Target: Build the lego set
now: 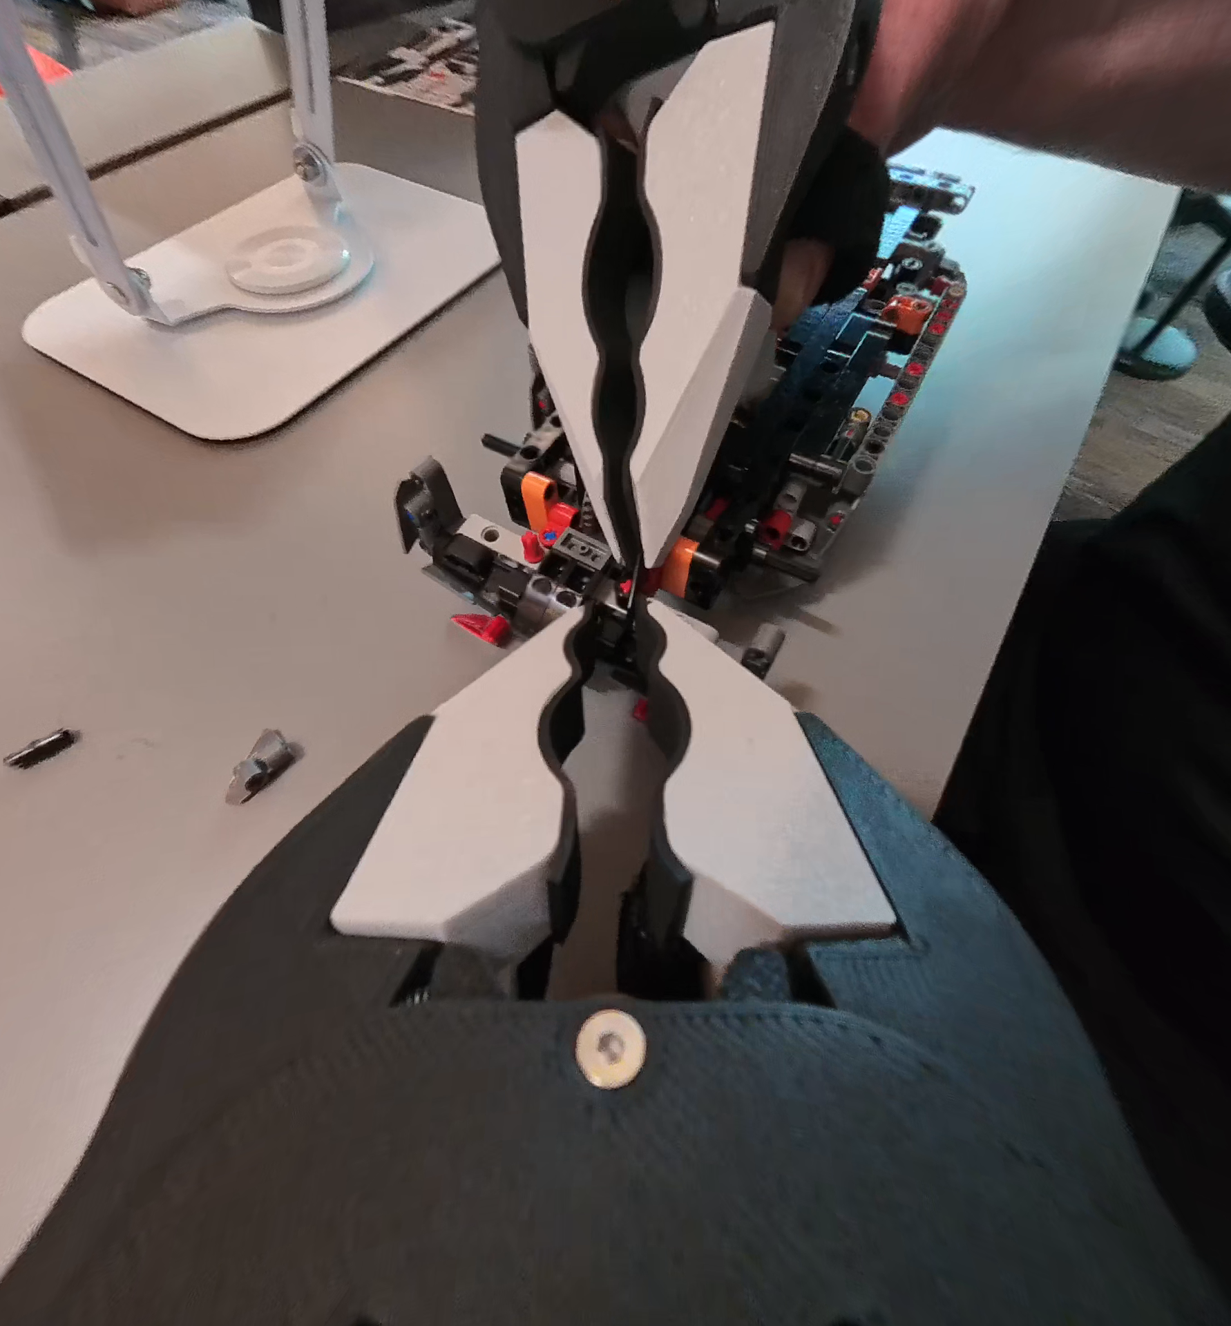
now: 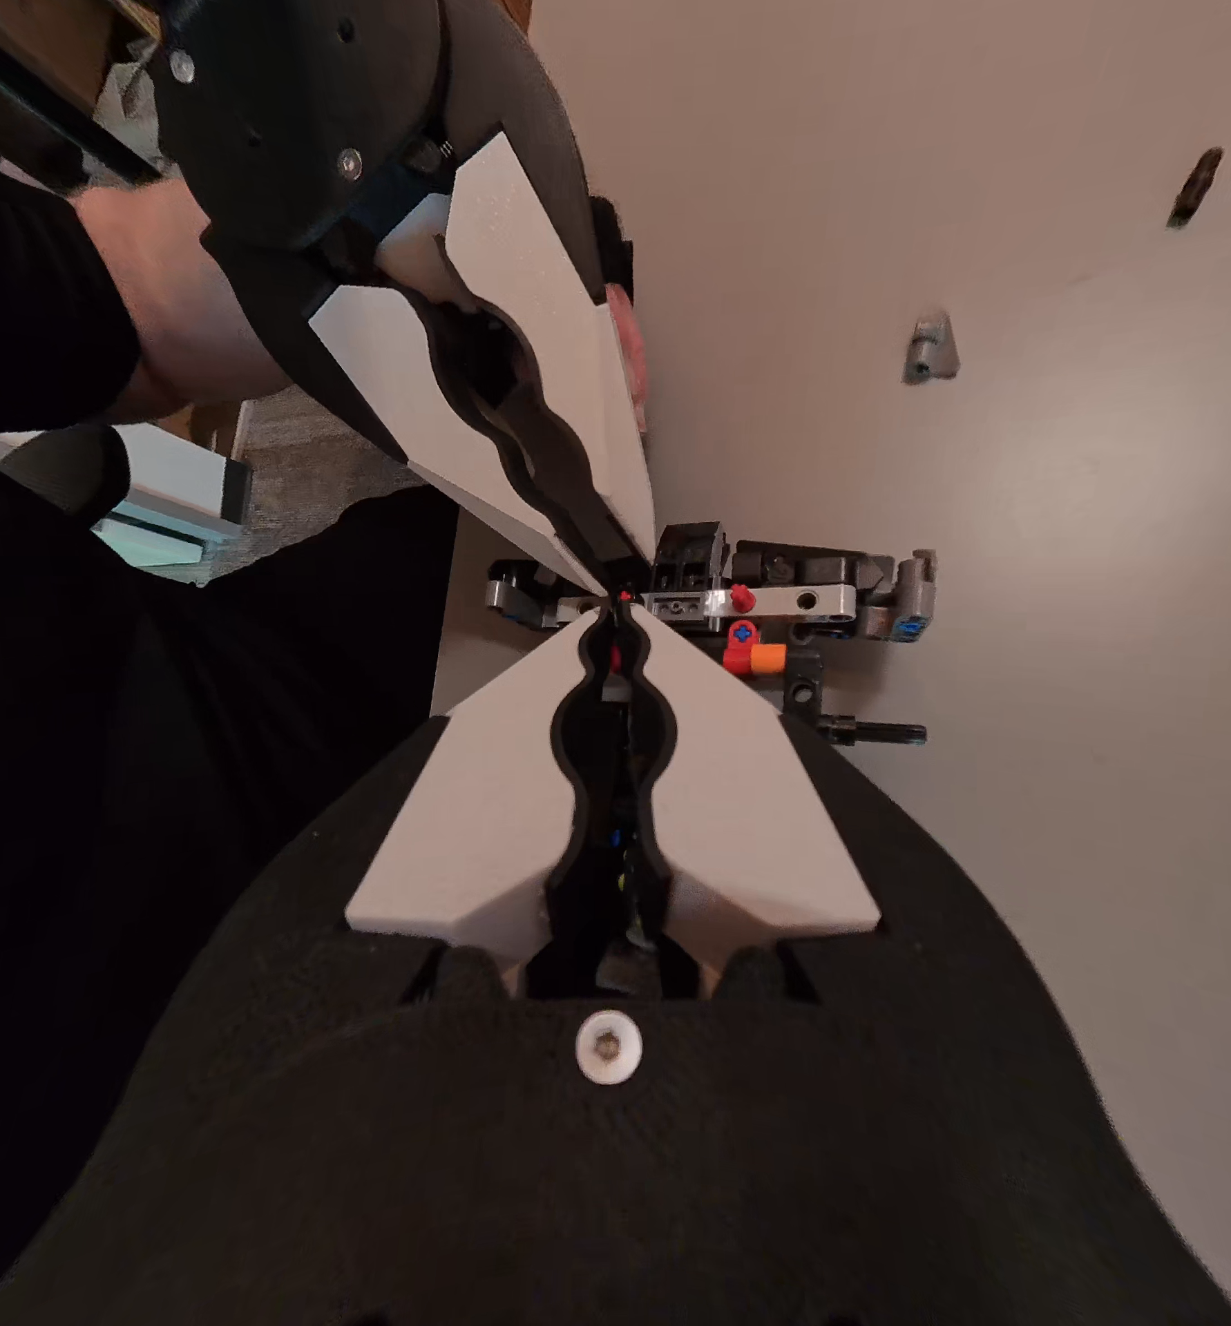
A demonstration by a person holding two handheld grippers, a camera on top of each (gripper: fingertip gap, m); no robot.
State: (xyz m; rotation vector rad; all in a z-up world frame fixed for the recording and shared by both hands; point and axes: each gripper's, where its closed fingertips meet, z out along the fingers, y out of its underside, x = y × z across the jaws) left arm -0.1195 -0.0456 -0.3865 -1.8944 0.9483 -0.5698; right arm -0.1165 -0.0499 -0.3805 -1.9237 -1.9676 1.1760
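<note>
Two grippers meet tip to tip over the half-built lego model (image 1: 835, 430) lying on the table (image 1: 168, 610). Your left gripper (image 1: 616, 624) and right gripper (image 2: 616, 610) both look clenched on a small dark piece, too small to identify. Push crooked and the model may slide or the piece could pop free; the loose grey part (image 1: 261, 764) could get knocked away.

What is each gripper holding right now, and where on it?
Both the left gripper and right gripper are closed at the same spot on the front end of the Lego chassis; the exact piece pinched cannot be told.
</note>
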